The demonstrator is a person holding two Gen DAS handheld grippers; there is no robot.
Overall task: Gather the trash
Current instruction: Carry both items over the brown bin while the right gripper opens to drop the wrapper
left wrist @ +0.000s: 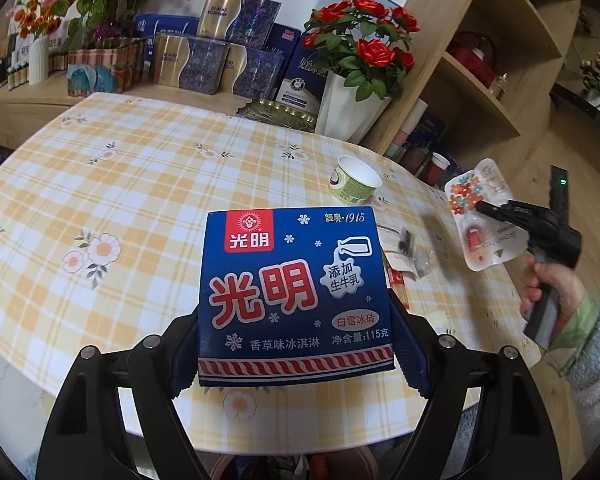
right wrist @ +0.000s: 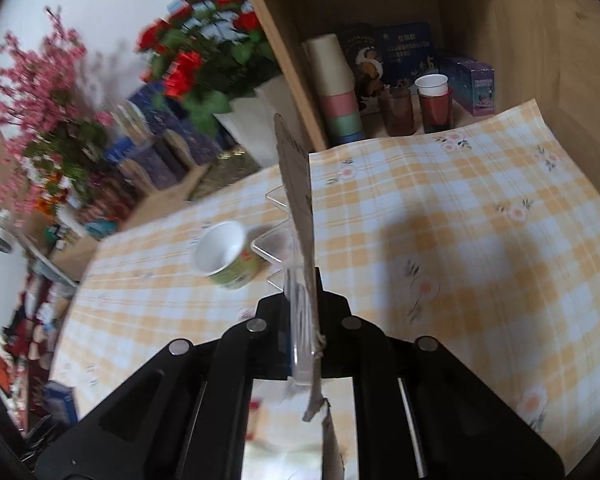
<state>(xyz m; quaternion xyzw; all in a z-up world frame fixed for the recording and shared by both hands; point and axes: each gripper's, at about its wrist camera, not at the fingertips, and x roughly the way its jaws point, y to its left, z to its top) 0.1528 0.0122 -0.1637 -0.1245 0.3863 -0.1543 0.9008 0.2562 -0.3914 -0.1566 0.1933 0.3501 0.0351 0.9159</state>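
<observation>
My left gripper (left wrist: 296, 344) is shut on a blue ice cream carton (left wrist: 294, 292) with red Chinese lettering and holds it above the table's near edge. My right gripper (right wrist: 306, 304) is shut on a flat blister package, seen edge-on in the right wrist view (right wrist: 298, 204) and face-on, with flower print, in the left wrist view (left wrist: 478, 216), held above the table's right edge. A green paper cup lies on its side on the checked tablecloth (left wrist: 354, 180), (right wrist: 228, 258). Small wrapper scraps (left wrist: 406, 252) lie beside the carton.
The round table (left wrist: 140, 184) has a yellow checked cloth. A white pot of red roses (left wrist: 356, 112) and stacked gift boxes (left wrist: 220, 60) stand at the back. A wooden shelf (right wrist: 400, 92) with cups and boxes stands right of the table.
</observation>
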